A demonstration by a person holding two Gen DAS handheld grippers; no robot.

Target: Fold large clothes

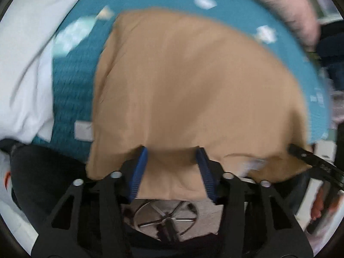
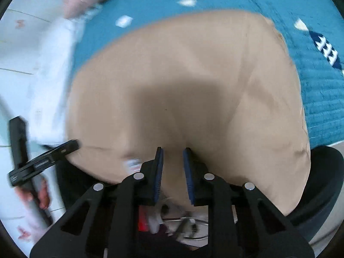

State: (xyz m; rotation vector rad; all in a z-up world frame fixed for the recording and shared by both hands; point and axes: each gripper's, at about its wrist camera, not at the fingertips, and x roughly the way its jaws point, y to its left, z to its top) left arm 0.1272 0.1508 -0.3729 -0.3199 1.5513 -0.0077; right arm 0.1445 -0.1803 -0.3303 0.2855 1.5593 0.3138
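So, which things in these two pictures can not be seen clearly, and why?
- Tan garment: both wrist views blurred, so its type is unclear; its near edge hangs behind the jaws.
- Whether the right gripper pinches the cloth: right wrist view, shadow and blur hide contact.
- Teal bedspread: mostly covered by the garment.
- Floor items below: blocked by gripper frames.
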